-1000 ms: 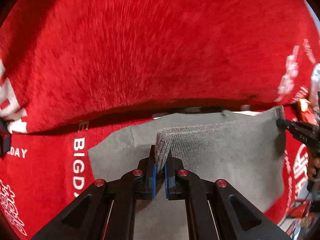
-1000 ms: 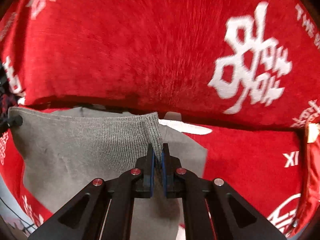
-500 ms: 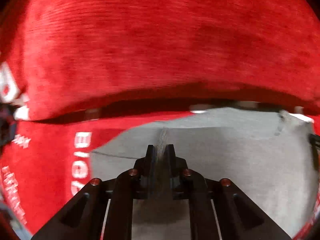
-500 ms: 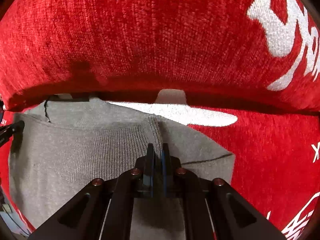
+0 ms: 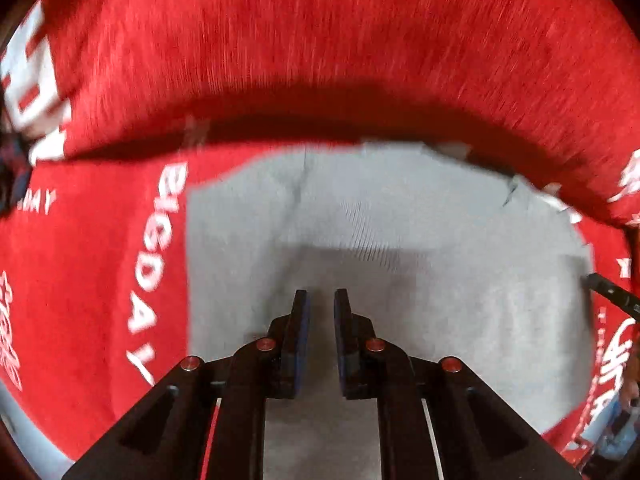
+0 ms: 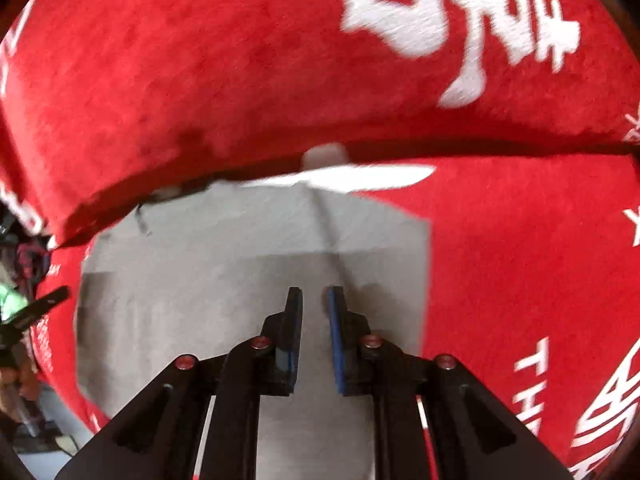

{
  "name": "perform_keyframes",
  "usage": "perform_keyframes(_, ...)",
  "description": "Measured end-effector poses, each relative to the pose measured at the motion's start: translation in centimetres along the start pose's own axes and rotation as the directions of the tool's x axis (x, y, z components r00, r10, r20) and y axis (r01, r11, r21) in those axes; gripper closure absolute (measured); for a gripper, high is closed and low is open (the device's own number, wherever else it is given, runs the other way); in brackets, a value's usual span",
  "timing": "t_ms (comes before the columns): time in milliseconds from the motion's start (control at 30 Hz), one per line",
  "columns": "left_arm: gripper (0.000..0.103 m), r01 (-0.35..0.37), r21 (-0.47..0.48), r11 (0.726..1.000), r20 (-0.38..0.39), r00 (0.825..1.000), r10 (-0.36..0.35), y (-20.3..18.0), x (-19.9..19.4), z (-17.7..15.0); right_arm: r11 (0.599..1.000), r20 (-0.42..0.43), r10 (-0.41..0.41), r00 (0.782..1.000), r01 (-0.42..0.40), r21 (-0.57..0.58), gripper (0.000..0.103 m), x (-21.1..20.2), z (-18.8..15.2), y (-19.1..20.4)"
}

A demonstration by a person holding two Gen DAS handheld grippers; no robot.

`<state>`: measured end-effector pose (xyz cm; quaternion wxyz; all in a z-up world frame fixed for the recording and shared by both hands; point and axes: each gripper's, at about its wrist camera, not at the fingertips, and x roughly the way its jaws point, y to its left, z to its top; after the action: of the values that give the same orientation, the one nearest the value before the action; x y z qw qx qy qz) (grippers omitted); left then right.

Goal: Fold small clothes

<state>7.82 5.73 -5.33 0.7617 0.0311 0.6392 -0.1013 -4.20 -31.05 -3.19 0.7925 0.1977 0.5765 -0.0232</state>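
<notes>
The grey knit garment [image 5: 400, 264] drops out of both grips and now lies flat on the red blanket [image 5: 100, 280]. Left gripper [image 5: 320, 300] and right gripper [image 6: 311, 300] have just been opening, slightly parted, nothing between them. Soft, light, floppy stuff; pinch it at an edge or corner.

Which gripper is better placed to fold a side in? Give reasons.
Right gripper, narrowly: both have just been opening, empty, above the grey garment, but its side edge lies nearer than at the left gripper.
</notes>
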Motion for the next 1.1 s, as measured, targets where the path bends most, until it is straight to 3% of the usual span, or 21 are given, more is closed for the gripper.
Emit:
perform_keyframes(133, 0.089, -0.016, -0.046, 0.999, 0.036, 0.999, 0.018, 0.7, 0.9, -1.8, 1.0, -0.031, -0.027, 0.999, 0.028, 0.01, 0.092, 2.6, -0.3, 0.7)
perform_keyframes(400, 0.089, -0.013, -0.069, 0.998, -0.03, 0.999, 0.011, 4.2, -0.9, -4.1, 0.999, -0.05, -0.033, 0.998, 0.033, 0.009, 0.093, 1.0, -0.5, -1.5)
perform_keyframes(500, 0.089, -0.042, -0.071, 0.997, -0.043, 0.998, 0.039, 4.5, -1.9, -4.9, 0.998, -0.075, -0.058, 0.995, 0.061, 0.033, 0.088, 0.2, -1.2, -2.5)
perform_keyframes(600, 0.089, -0.044, -0.1, 0.994, -0.06, 0.997, 0.038, 5.1, -2.8, -5.6, 0.993, -0.093, 0.002, 0.996, 0.009, 0.117, 0.088, -1.4, -2.7, -4.1)
perform_keyframes(667, 0.089, -0.045, -0.114, 0.992, -0.071, 0.997, 0.037, 5.2, -3.5, -6.1, 0.979, -0.103, 0.094, 0.99, -0.073, 0.19, 0.084, -2.6, -4.5, -5.1)
perform_keyframes(733, 0.089, -0.052, -0.113, 0.992, -0.084, 0.996, 0.043, 5.0, -3.8, -6.4, 0.951, -0.115, 0.18, 0.977, -0.143, 0.275, 0.055, -3.6, -6.8, -6.2)
perform_keyframes(767, 0.089, -0.057, -0.107, 0.993, -0.088, 0.995, 0.048, 4.8, -4.1, -6.6, 0.937, -0.116, 0.205, 0.972, -0.161, 0.309, 0.05, -3.7, -7.7, -6.4)
perform_keyframes(933, 0.089, -0.044, -0.086, 0.995, -0.103, 0.994, 0.035, 3.4, -4.1, -6.7, 0.79, -0.126, 0.336, 0.933, -0.207, 0.577, 0.049, -2.8, -14.0, -9.5)
perform_keyframes(1067, 0.089, -0.024, -0.05, 0.998, -0.113, 0.993, 0.018, 1.7, -3.8, -7.0, 0.666, -0.022, 0.385, 0.923, -0.261, 0.698, 0.049, -0.4, -15.1, -11.0)
perform_keyframes(1100, 0.089, -0.021, -0.041, 0.999, -0.115, 0.993, 0.016, 1.3, -3.8, -7.0, 0.643, 0.013, 0.394, 0.919, -0.286, 0.711, 0.055, 0.1, -15.2, -10.7)
